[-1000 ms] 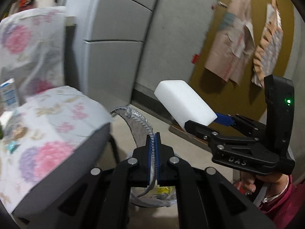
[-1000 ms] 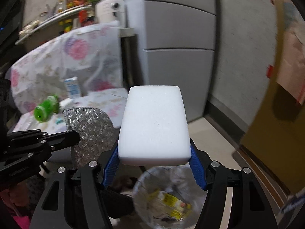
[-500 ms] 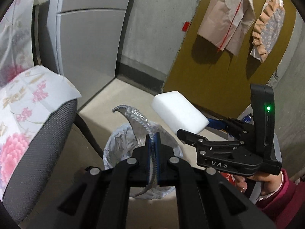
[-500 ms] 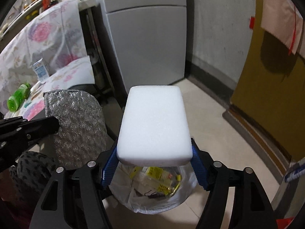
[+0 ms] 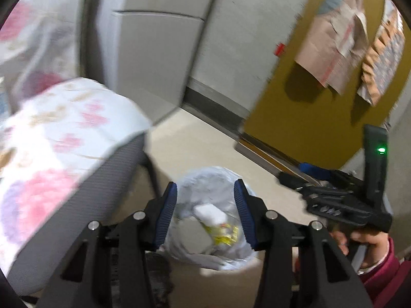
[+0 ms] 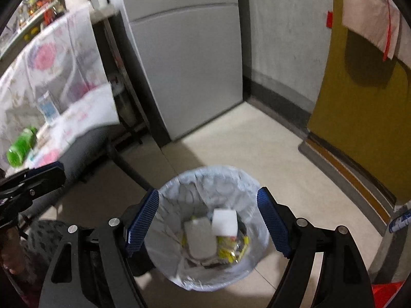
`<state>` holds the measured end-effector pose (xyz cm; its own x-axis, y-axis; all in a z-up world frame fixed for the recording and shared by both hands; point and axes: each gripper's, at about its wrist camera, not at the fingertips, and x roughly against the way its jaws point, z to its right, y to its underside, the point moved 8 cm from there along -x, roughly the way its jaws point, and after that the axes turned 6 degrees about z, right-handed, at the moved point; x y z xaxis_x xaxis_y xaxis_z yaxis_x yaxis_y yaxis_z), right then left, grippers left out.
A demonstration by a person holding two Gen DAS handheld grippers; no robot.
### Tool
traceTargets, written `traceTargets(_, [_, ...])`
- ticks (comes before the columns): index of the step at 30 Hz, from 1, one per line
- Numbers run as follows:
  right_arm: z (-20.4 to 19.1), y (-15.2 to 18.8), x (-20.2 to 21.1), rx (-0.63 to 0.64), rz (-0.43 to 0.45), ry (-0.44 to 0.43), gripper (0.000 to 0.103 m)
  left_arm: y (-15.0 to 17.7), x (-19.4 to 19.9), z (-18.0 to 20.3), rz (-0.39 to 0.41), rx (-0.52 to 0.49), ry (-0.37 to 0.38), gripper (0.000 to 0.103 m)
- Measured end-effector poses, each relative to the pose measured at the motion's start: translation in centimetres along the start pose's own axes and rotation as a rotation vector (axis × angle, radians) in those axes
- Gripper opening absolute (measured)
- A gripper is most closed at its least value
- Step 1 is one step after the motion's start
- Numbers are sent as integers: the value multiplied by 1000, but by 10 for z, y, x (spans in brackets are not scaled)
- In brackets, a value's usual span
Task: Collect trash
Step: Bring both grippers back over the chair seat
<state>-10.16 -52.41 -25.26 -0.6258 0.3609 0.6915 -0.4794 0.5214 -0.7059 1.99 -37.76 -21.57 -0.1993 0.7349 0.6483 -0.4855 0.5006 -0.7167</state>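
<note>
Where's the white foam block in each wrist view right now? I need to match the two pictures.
Left wrist: white foam block low centre, in the lined trash bin, seen between the open fingers.
Right wrist: block low centre, in the bin, beside a grey pad.
Shared landmark: yellow wrappers under the block.

both hand-held grippers have just opened, dropping white foam block [image 6: 224,222] and silver pouch [image 6: 200,238] into bin [image 6: 246,179].

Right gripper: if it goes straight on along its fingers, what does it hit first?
Probably the trash in the lined bin: the open right gripper frames the white foam block and grey pouch lying inside. Nothing shows between the fingers; depth is unclear.
</note>
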Motion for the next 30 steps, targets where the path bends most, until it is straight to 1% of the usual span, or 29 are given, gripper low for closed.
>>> traceTargets(1, [-5,-6,4,3,17,-6,79,-3,14,-12,28,15,-32,45])
traceTargets(4, [-32,-28,21,22,83,-54,79,-10,45,-32,83,34,-108,45])
traceTargets(7, [-73,-49,39,74,139,-129,79,-11,82,-59,138,60,-209,45])
traceTargets(9, [-106,-60,51,111,169,-192,79,-10,104,-77,165,88,-266,48])
traceTargets(12, [-153,-71,64,158,192,-286,79,-1,142,-110,205,146,-365,51])
traceTargets(13, [-169,-72,65,175,192,-313,79,4,156,-123,216,168,-407,54])
traceTargets(16, [-226,-70,64,256,176,-393,79,21,190,-161,220,221,-537,57])
traceTargets(20, [-284,-63,58,342,150,-463,79,52,223,-209,183,303,-667,60])
traceTargets(23, [-323,-56,50,411,130,-500,78,65,243,-237,191,370,-709,61])
traceTargets(26, [-346,-53,42,456,122,-521,78,72,254,-255,199,409,-737,63])
traceTargets(30, [-371,-50,18,500,101,-521,66,72,249,-269,187,424,-739,64])
